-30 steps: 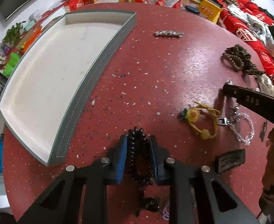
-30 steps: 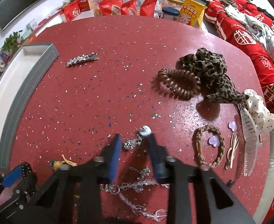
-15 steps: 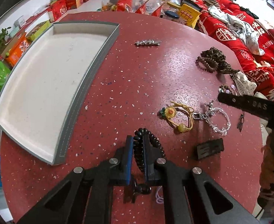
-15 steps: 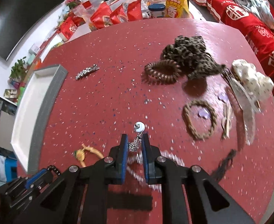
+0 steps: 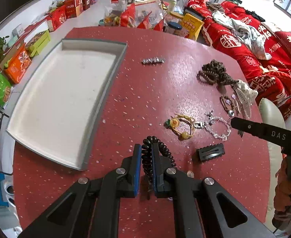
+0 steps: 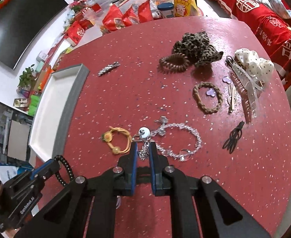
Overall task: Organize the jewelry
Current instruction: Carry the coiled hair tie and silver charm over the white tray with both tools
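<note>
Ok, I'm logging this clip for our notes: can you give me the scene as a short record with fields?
surface: red speckled table
tray: white tray with grey rim, nothing in it, at the table's left
left gripper: shut on black bead bracelet, raised over the table
right gripper: shut on silver chain with a round white charm
loose nearby: yellow cord bracelet, clear bead bracelet, silver hair clip
far right: leopard scrunchie, brown coil hair tie, braided band

Right gripper (image 6: 143, 152) pinches silver chain charm (image 6: 144, 138) above red table (image 6: 125, 99); yellow bracelet (image 6: 118, 138) left, crystal bracelet (image 6: 182, 138) right.
</note>
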Motion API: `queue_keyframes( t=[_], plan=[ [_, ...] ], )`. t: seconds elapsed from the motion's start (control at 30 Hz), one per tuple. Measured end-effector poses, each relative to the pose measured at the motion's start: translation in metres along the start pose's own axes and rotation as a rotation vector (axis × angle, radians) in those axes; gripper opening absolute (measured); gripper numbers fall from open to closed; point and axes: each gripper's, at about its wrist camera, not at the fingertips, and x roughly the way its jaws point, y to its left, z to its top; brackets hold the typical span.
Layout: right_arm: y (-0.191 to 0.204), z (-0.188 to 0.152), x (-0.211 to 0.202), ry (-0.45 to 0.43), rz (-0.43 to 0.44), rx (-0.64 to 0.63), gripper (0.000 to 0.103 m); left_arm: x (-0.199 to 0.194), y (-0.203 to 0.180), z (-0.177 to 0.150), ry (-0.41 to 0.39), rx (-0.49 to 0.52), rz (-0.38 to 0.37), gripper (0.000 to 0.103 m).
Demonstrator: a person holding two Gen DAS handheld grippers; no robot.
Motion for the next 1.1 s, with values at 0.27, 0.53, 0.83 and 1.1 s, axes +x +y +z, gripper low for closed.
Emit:
queue_keyframes(
  t=[0.27, 0.53, 0.83, 1.1],
  plan=[
    [0.062, 0.011, -0.002, -0.007, 0.082, -0.082, 0.012, -0.031, 0.05, 0.013, -0.073, -0.032, 0.045, 0.011],
    [0.152, 0.027, 0.028, 0.008, 0.185, -0.178, 0.012, -0.033, 0.125, 0.027, -0.119, -0.081, 0.144, 0.011],
    [0.217, 0.024, 0.087, 0.082, 0.241, -0.196, 0.012, 0.008, 0.183, 0.038, -0.094, -0.108, 0.219, 0.011],
    [0.235, 0.016, 0.137, 0.147, 0.204, -0.197, 0.012, 0.048, 0.206, 0.039, -0.036, -0.124, 0.248, 0.011]
  ],
)
